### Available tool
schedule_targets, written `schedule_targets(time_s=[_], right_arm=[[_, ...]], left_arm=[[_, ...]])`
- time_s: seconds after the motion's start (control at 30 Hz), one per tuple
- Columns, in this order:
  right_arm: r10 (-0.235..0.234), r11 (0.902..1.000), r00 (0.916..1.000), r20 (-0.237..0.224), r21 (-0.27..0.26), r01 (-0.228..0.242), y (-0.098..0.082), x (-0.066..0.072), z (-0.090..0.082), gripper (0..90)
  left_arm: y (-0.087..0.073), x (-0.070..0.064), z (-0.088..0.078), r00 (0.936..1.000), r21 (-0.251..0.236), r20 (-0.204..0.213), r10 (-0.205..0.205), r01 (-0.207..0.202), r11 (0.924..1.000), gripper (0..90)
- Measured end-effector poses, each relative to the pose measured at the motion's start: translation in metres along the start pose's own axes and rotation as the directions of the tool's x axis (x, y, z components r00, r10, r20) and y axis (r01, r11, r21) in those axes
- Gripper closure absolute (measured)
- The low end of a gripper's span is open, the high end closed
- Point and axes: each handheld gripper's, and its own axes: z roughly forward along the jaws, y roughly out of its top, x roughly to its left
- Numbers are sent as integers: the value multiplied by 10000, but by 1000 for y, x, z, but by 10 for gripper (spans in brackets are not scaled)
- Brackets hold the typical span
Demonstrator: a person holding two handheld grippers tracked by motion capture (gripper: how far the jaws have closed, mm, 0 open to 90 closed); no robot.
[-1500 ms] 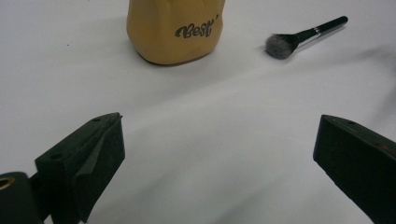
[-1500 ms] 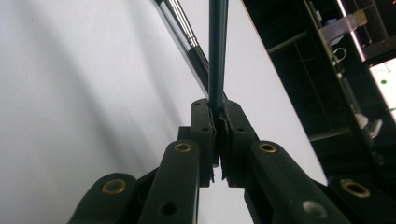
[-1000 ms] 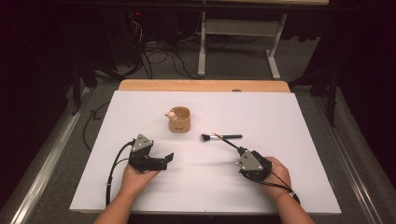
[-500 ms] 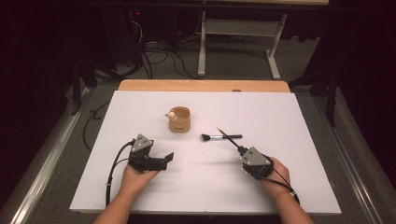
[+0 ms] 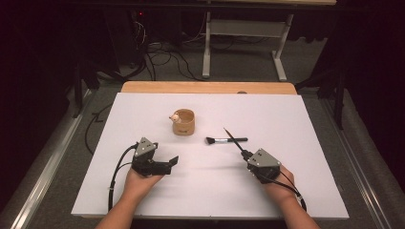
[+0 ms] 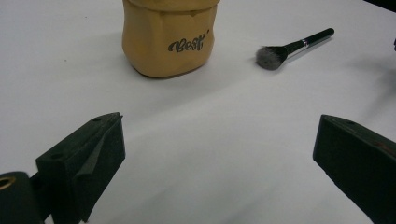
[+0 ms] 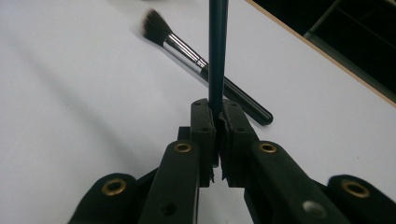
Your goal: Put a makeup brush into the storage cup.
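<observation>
A tan soft cup [image 5: 183, 122] with a small figure on its rim stands on the white sheet [image 5: 296, 119]; the left gripper view shows the cup [image 6: 168, 37] lettered "Best". A black makeup brush [image 5: 227, 140] lies flat to its right, bristles toward the cup. My right gripper [image 5: 245, 153] is shut on the end of a thin dark stick [image 5: 234, 139], which slants up over the brush handle. In the right gripper view the stick [image 7: 217, 56] rises from the shut right gripper [image 7: 217, 116] across the makeup brush [image 7: 201, 63]. My left gripper [image 5: 170, 162] rests open near the front, its jaws wide and empty [image 6: 219, 154].
A wooden table edge [image 5: 210, 87] shows behind the sheet. Beyond it on the floor are cables [image 5: 162, 55] and a grey desk frame [image 5: 248, 28]. Bare sheet lies between the two hands and along the right side.
The far tip of the thin stick in my right gripper has swung slightly away from the brush bristles. Both hands stay where they were.
</observation>
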Motion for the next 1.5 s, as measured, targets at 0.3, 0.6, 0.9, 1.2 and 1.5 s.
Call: schedule_targets(time_s=[0.3, 0.6, 0.9, 1.2, 1.5], right_arm=[[724, 9971, 9972, -182, -229, -728, -1, -3, -1, 874], [735, 9964, 9970, -240, -414, -745, 1, -3, -3, 875], [1211, 9879, 9909, -591, -898, -1261, 3, -7, -6, 875], [1304, 9837, 9882, -809, -1138, -1391, 9, -4, -5, 876], [1050, 9853, 9902, -917, -1253, -1161, 19, 4, 1, 875]], left_arm=[[-1, 0, -2, 10000, -113, -49, -85, 84, 9999, 29], [0, 1, -6, 9998, -277, 126, -173, 177, 9995, 55], [1, -2, -8, 9996, -566, 256, -94, 108, 9983, 54], [3, -6, -10, 9982, -978, 595, -9, 67, 9952, 55], [5, -11, -13, 9966, -1292, 801, 196, -92, 9916, 52]])
